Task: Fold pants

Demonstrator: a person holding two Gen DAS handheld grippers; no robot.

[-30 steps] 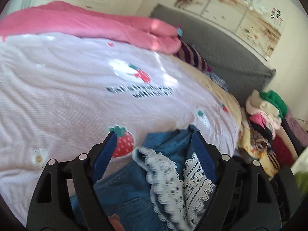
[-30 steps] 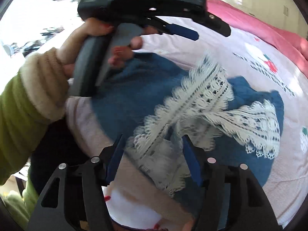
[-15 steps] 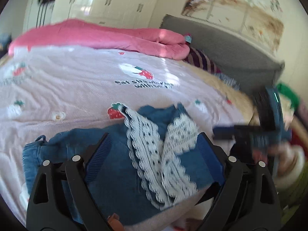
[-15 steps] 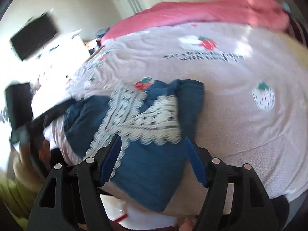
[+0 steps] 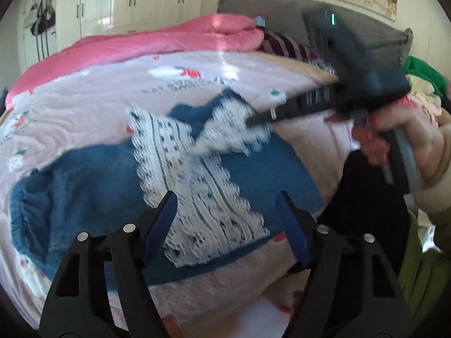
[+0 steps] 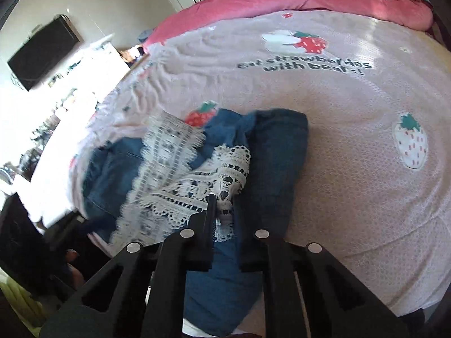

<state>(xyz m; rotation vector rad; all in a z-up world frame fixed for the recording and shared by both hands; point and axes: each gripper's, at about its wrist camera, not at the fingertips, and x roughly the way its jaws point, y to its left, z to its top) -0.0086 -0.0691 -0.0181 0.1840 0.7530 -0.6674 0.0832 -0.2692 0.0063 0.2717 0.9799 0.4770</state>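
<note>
- Blue pants [image 5: 253, 169] with white lace trim [image 5: 208, 214] lying crumpled on the bed [image 5: 84, 112], directly ahead of and beneath both claws.
- Left claw [image 5: 227, 205]: jaws spread but closing, hovering over the lace trim, nothing pinched between the pads.
- Right claw [image 6: 224, 205]: jaws closing, nearly together, lace and denim bunched at the tips.
- Right claw seen from the left wrist, tip on the far lace edge, gripped by a hand [image 5: 394, 138].

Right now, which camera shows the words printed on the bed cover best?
The right wrist view. The printed words are sharp enough there to read "strawberries with", beside the big strawberry picture. In the left wrist view the same words are a blurred grey smear on the pink cover, unreadable.
</note>
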